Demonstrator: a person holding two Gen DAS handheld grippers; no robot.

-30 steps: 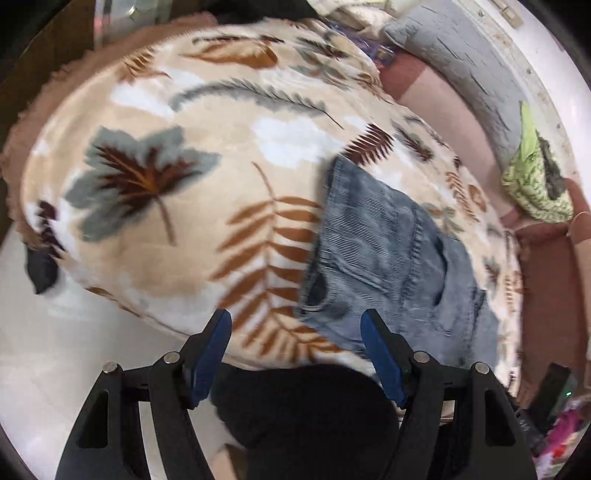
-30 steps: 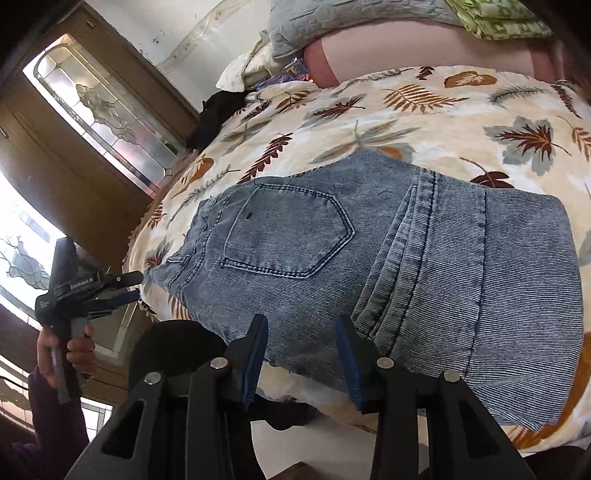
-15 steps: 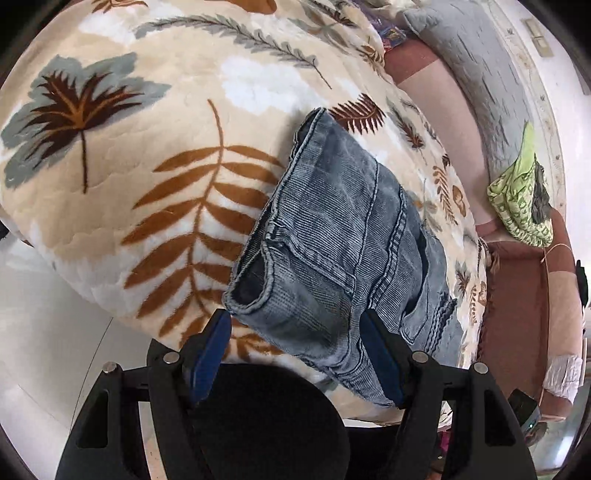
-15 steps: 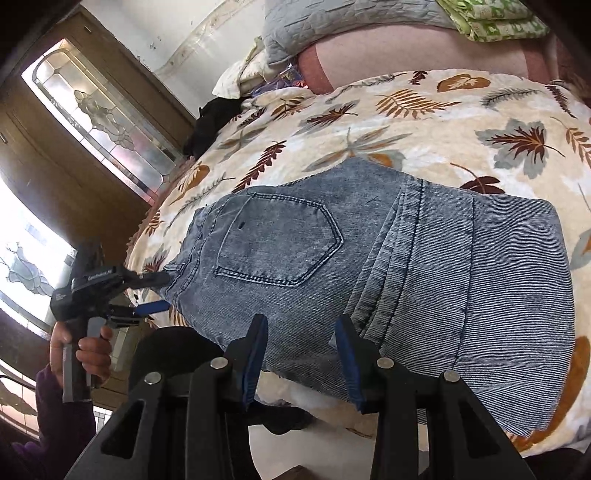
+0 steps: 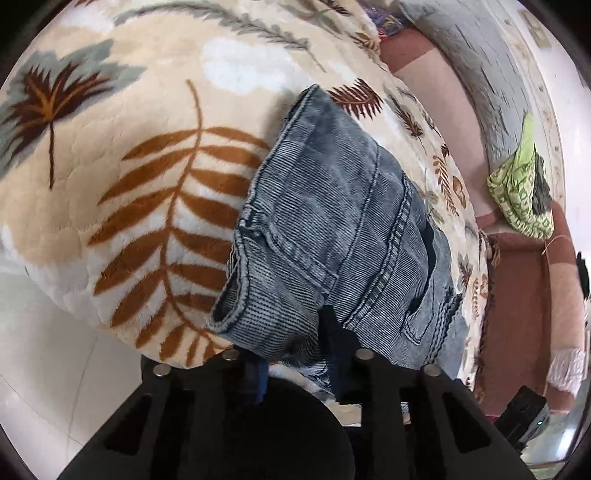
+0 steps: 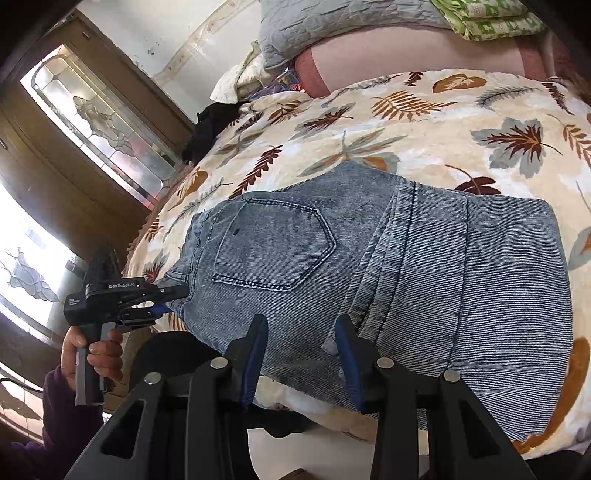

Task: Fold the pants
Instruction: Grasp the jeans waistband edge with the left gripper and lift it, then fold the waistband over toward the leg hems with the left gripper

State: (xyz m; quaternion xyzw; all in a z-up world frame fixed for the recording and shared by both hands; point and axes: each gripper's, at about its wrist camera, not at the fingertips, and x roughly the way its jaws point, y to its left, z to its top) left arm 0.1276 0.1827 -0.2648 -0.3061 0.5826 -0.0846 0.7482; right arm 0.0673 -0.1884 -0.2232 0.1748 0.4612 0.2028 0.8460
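— What did the tongs have?
— The left gripper (image 5: 295, 363) had clamped the jeans (image 6: 369, 280) at their waistband corner; the right gripper (image 6: 301, 350) stood parted over the near edge.
— And the jeans?
— Folded on the leaf-print blanket (image 6: 424, 122), pillows (image 6: 332, 22) at twelve o'clock.

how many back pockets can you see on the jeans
1: a back pocket on the jeans, left of the folded seam in the right wrist view; a second may be hidden by the fold.

Left wrist view close at the bed's edge, right wrist view farther back, both sharing the jeans (image 5: 332, 236) on the blanket (image 6: 424, 122)
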